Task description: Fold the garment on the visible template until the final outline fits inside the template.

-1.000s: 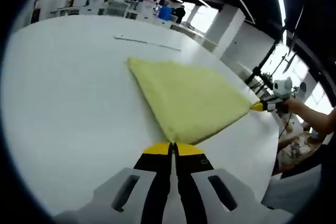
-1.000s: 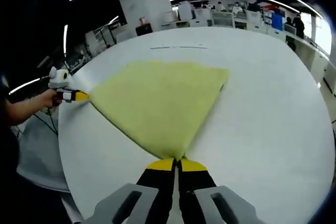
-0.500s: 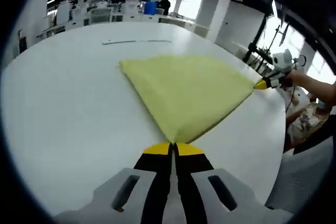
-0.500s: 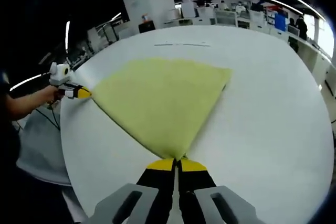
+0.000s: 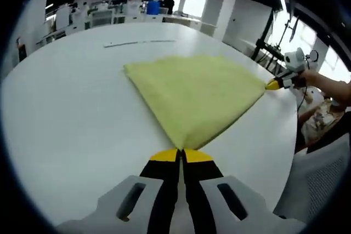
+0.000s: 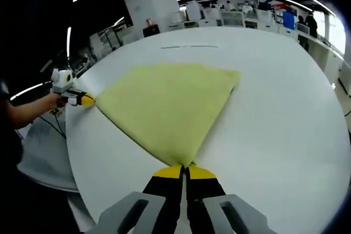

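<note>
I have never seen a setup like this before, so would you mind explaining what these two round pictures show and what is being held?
There is no robot arm here: a person holds a two-jaw gripper in each hand, and each gripper carries a fisheye camera that looks forward along its own jaws. That is why both pictures are round and bent.

In the left gripper view, the left gripper rises from the bottom, jaws closed on one corner of a yellow garment. The right gripper appears at the right, pinching another corner.

In the right gripper view, it is the reverse: the right gripper is at the bottom, shut on its corner, and the left gripper comes in from the left, held by a hand.

The garment lies spread on a white table. A thin line is marked on the table beyond it.
</note>
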Demonstrator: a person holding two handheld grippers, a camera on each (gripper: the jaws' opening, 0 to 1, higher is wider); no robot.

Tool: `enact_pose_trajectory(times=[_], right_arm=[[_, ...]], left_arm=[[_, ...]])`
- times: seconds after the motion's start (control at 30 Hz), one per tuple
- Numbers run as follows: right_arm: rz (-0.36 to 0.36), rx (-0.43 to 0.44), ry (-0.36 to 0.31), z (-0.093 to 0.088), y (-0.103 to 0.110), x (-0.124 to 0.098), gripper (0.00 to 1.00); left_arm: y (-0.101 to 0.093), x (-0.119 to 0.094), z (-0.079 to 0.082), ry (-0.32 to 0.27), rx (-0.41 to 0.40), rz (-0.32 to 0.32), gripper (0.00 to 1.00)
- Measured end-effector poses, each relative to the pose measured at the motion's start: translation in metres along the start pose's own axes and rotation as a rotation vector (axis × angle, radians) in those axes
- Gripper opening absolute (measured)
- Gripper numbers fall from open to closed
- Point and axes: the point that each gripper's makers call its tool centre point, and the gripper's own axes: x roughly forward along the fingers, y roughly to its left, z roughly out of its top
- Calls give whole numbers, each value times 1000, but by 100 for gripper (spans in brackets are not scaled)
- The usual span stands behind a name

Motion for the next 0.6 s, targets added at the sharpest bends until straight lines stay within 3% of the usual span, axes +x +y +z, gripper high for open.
enact_pose_trajectory(times=[0.6], right_arm=[[5, 21, -14, -12, 9, -8, 0]], left_arm=[[-8, -11, -11, -6, -17, 15, 0]])
